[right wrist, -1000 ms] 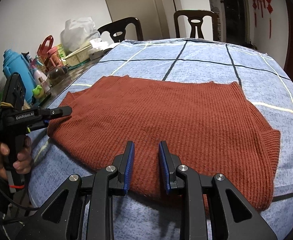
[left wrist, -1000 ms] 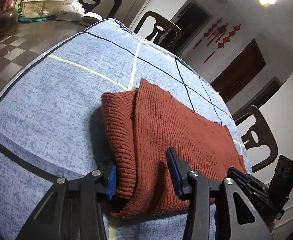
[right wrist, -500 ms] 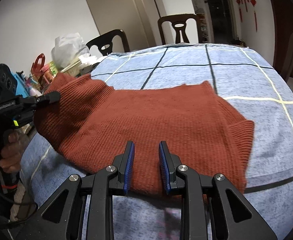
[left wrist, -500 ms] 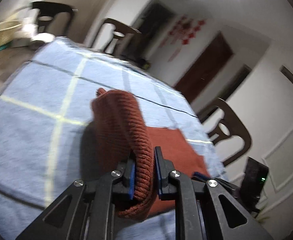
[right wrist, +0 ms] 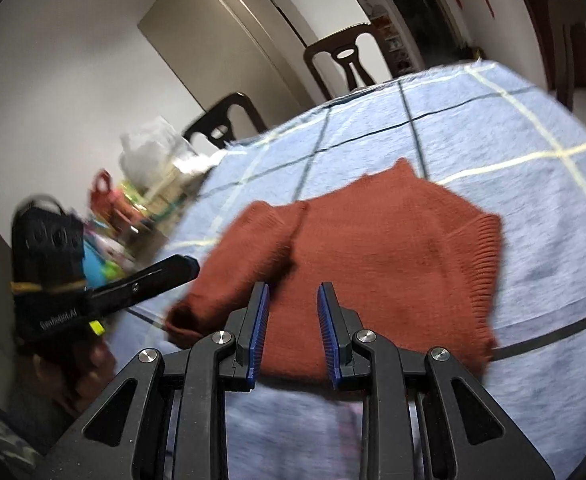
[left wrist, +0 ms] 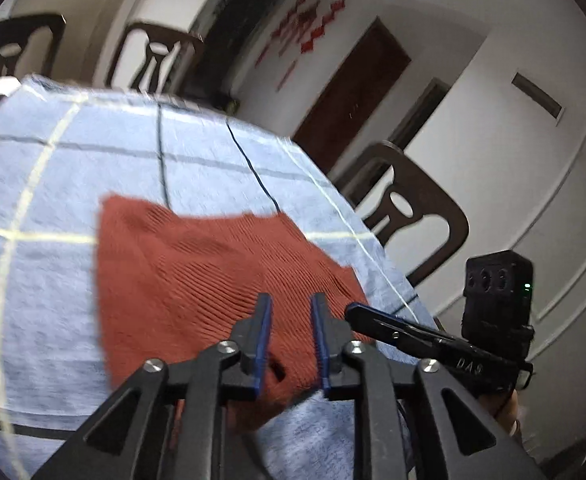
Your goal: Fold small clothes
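Note:
A rust-red knitted sweater (left wrist: 197, 272) lies on the blue checked tablecloth (left wrist: 53, 184), with its left part folded over the body. My left gripper (left wrist: 291, 316) hovers over the sweater's near edge with its jaws apart and nothing between them. My right gripper (right wrist: 293, 308) is open and empty above the sweater (right wrist: 377, 256) at its near edge. The folded sleeve (right wrist: 245, 264) lies on the left in the right wrist view. The left gripper also shows at the left in that view (right wrist: 165, 272), and the right gripper shows in the left wrist view (left wrist: 377, 322).
Dark wooden chairs (left wrist: 405, 216) stand around the table. Bottles, a basket and a plastic bag (right wrist: 149, 160) crowd the table's far left corner. The tablecloth (right wrist: 493, 128) runs to the table edge at the right.
My left gripper carried the sweater's left edge over the body and let go; its jaws are now apart. My right gripper opened a little wider. Both views are blurred by motion.

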`<state>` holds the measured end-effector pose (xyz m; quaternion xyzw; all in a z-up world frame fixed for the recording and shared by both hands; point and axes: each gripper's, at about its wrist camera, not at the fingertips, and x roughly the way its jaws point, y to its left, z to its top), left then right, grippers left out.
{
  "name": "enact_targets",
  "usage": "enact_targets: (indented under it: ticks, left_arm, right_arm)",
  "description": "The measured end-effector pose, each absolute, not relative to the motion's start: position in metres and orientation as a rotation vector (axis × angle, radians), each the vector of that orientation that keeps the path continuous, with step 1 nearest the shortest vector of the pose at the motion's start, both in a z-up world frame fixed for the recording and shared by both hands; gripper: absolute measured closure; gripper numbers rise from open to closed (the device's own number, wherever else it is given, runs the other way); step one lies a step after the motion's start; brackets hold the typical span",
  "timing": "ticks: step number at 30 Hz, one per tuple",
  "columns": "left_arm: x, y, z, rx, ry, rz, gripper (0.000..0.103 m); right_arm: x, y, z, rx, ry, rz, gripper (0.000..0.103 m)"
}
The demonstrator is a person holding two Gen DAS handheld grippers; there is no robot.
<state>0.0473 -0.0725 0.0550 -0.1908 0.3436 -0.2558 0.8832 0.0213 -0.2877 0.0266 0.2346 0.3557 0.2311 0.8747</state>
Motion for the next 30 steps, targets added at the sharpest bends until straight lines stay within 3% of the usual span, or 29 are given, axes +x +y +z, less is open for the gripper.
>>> enact_targets:
  ticks: [7, 13, 30]
  left_arm:
    - [0.041, -0.017, 0.037, -0.403, 0.727, -0.345, 0.078]
    - [0.039, -0.02, 0.009, -0.409, 0.786, -0.349, 0.076]
    - [0.034, -0.025, 0.0, -0.393, 0.78, -0.356, 0.071]
  right_arm:
    - [0.051, -0.267, 0.006, 0.719, 0.838, 0.62, 0.077]
    - [0.068, -0.239, -0.006, 0.697, 0.935, 0.63, 0.077]
    - [0.085, -0.215, -0.007, 0.616, 1.004, 0.589, 0.077]
